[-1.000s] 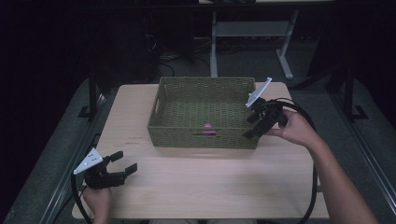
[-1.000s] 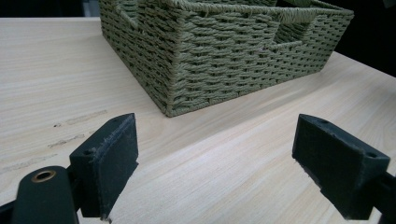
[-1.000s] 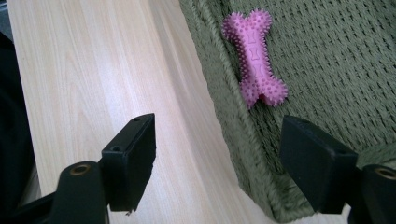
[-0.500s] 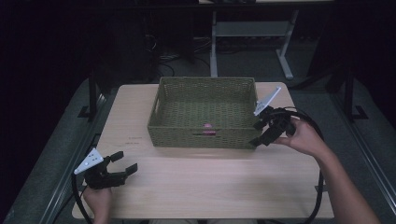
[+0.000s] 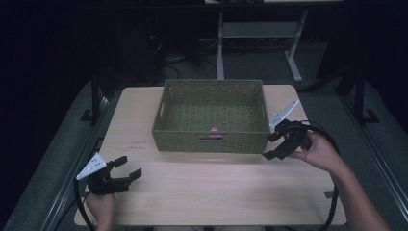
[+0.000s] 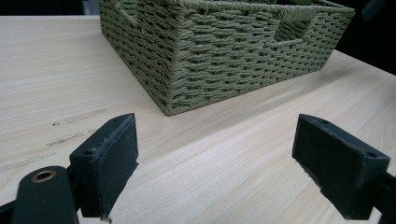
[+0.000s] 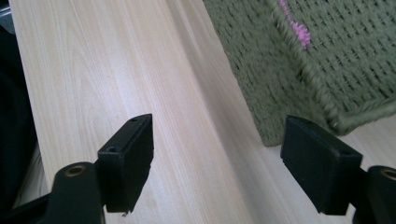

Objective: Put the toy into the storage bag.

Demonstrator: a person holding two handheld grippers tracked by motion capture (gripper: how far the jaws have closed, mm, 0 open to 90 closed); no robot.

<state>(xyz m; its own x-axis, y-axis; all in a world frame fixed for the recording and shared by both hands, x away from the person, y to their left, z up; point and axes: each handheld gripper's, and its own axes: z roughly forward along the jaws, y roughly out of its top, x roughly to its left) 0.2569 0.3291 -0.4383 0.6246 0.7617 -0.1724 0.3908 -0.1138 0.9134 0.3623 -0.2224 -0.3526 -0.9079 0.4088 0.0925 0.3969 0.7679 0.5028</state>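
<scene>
A green woven basket point(image 5: 211, 137) stands on the light wooden table point(image 5: 216, 187), towards the far side; a small pink thing point(image 5: 214, 129) lies inside it, near the front wall, too small to tell what it is. The left gripper point(image 5: 129, 169) is at the near left corner of the table, well apart from the basket, jaws spread, nothing betw. them. The right gripper point(image 5: 271, 146) is just beside the basket's front right corner; jaws spread wide also, holding nothing.
</scene>
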